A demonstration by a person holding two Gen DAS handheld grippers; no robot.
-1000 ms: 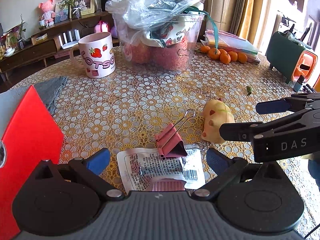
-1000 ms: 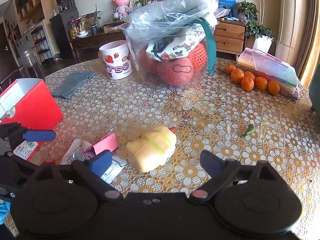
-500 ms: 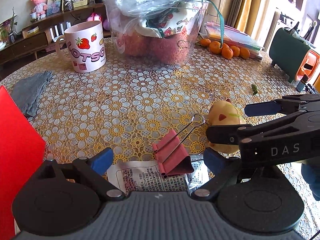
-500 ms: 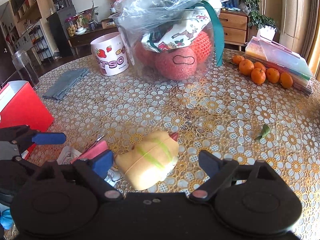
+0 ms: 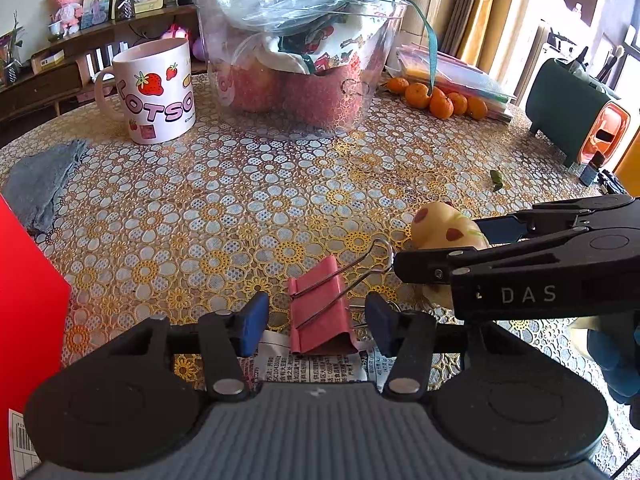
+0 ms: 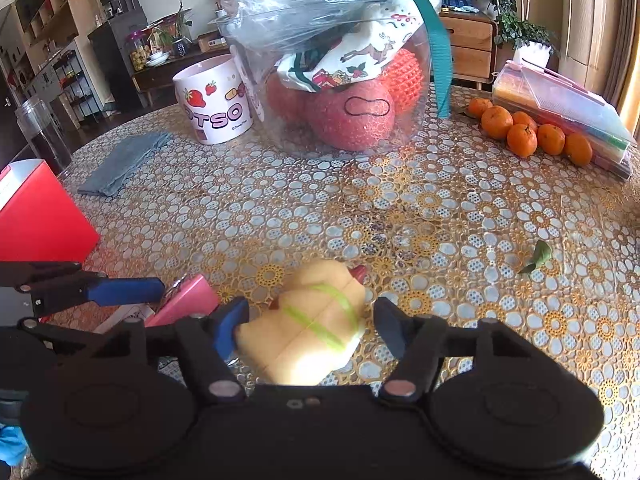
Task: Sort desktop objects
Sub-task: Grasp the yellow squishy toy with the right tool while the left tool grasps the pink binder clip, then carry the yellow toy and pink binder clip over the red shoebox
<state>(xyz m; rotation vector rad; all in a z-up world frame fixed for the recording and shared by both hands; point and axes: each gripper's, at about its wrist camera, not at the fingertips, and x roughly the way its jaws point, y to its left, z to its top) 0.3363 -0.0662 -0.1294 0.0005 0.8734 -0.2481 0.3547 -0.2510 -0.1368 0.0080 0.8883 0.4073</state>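
Both tongs staged on first picks, nothing lifted yet.

Left tongs (image 5: pixel 314 318) partly open, pads either side of the pink metal binder clip (image 5: pixel 320 312), not visibly touching; clip lies on a printed white paper packet (image 5: pixel 312 366) on the floral lace-covered surface (image 5: pixel 240 200). Right tongs (image 6: pixel 308 326) open around the soft yellow toy with green stripes (image 6: pixel 308 328); left pad at or near contact, right pad clear, toy resting on the surface just beside the clip. Judging by the layout, sorting has barely begun: pink strawberry mug (image 5: pixel 156 90), grey cloth (image 5: pixel 40 184), oranges (image 6: pixel 528 134) and green leaf scrap (image 6: pixel 536 260) scattered loose. No obvious destination unless it's the red box (image 6: pixel 36 216); can't tell.
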